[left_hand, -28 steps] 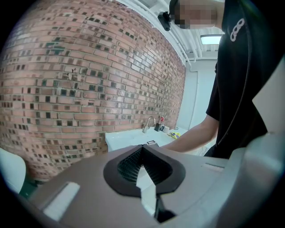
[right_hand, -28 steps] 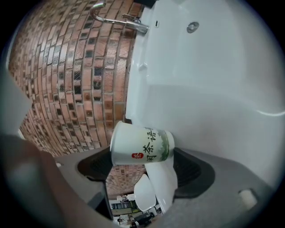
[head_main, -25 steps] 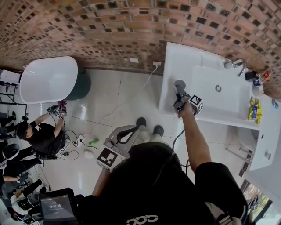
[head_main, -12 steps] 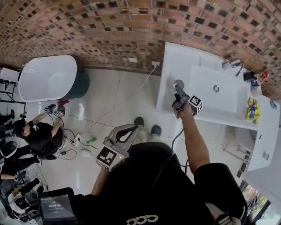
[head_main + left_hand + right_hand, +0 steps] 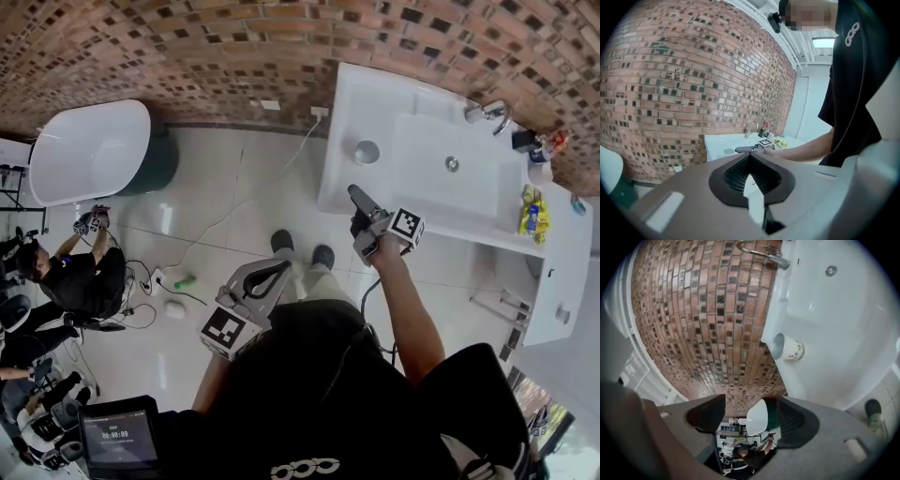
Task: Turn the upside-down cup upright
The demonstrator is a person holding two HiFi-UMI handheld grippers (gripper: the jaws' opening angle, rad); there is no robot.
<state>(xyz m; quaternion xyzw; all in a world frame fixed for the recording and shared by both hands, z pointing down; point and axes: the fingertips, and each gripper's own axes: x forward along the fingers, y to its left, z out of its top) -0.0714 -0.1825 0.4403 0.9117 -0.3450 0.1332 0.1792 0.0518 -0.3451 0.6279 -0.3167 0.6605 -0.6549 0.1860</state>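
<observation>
A white cup with a flower print (image 5: 790, 348) stands on the white vanity counter (image 5: 375, 103), left of the basin, its mouth turned away from the counter top. From above, the cup (image 5: 367, 152) shows a round open rim. My right gripper (image 5: 354, 192) hovers off the counter's front edge, apart from the cup. Its jaws are closing and nothing is between them (image 5: 750, 408). My left gripper (image 5: 279, 272) is held low by my body over the floor, its fingertips meeting on nothing (image 5: 750, 157).
The counter holds a sunken basin (image 5: 450, 178), a chrome faucet (image 5: 492, 112) and small bottles (image 5: 530, 211) at the right. A brick wall rises behind. A white bathtub (image 5: 89, 155), a seated person (image 5: 84, 281), floor cables and a tablet (image 5: 117, 436) are at left.
My right gripper, which was at the cup, has let go and drawn back and up from the counter. The cup stays standing there. The left gripper has shifted a little.
</observation>
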